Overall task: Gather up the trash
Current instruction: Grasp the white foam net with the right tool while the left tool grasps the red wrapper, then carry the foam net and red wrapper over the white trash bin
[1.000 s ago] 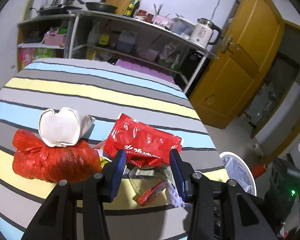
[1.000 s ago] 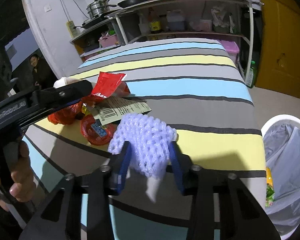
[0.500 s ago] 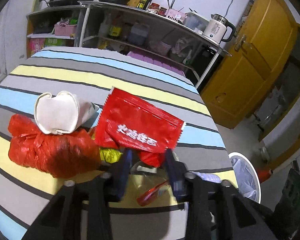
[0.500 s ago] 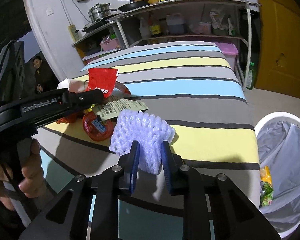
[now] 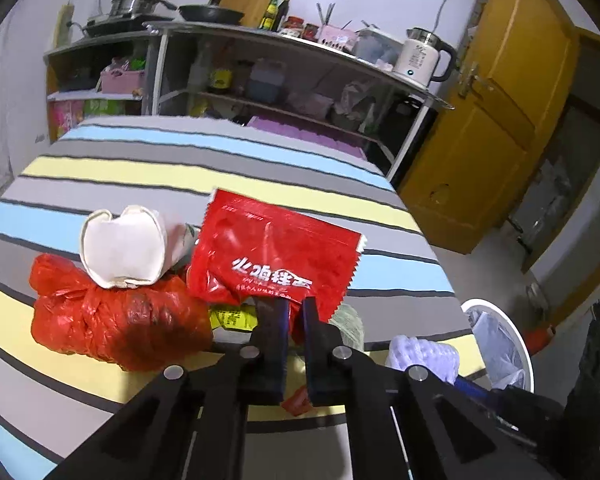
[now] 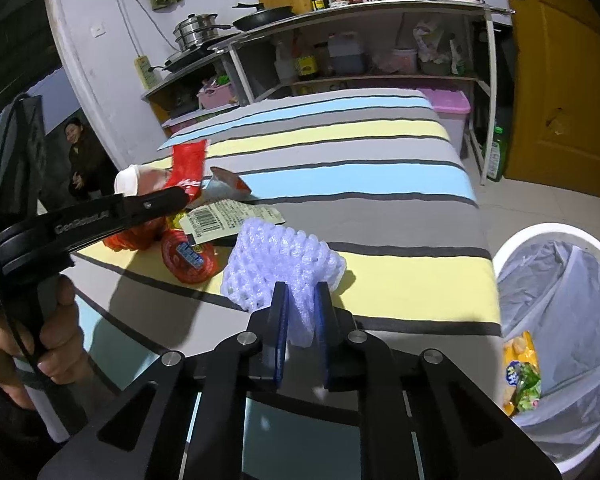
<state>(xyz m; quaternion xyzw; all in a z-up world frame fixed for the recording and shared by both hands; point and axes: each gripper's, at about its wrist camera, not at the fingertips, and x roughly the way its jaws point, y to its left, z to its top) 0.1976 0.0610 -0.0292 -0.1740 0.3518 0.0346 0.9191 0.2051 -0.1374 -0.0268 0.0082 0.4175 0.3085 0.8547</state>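
The left gripper [image 5: 292,312] is clamped on the lower edge of the red snack wrapper [image 5: 276,256], light and crinkly. At its four o'clock, the right gripper [image 6: 302,300] is closing, squeezing soft foam fruit netting [image 6: 280,264] above the striped table [image 6: 380,184].

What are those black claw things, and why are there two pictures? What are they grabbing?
They are tools a person squeezes by hand, each with a camera on it. One picture looks along the left hand-held gripper, shut on a red snack wrapper. The other looks along the right hand-held gripper, whose jaws are closing on a white foam fruit net. On the striped table lie a red plastic bag, a squashed paper cup and more wrappers. A lined bin stands beside it.
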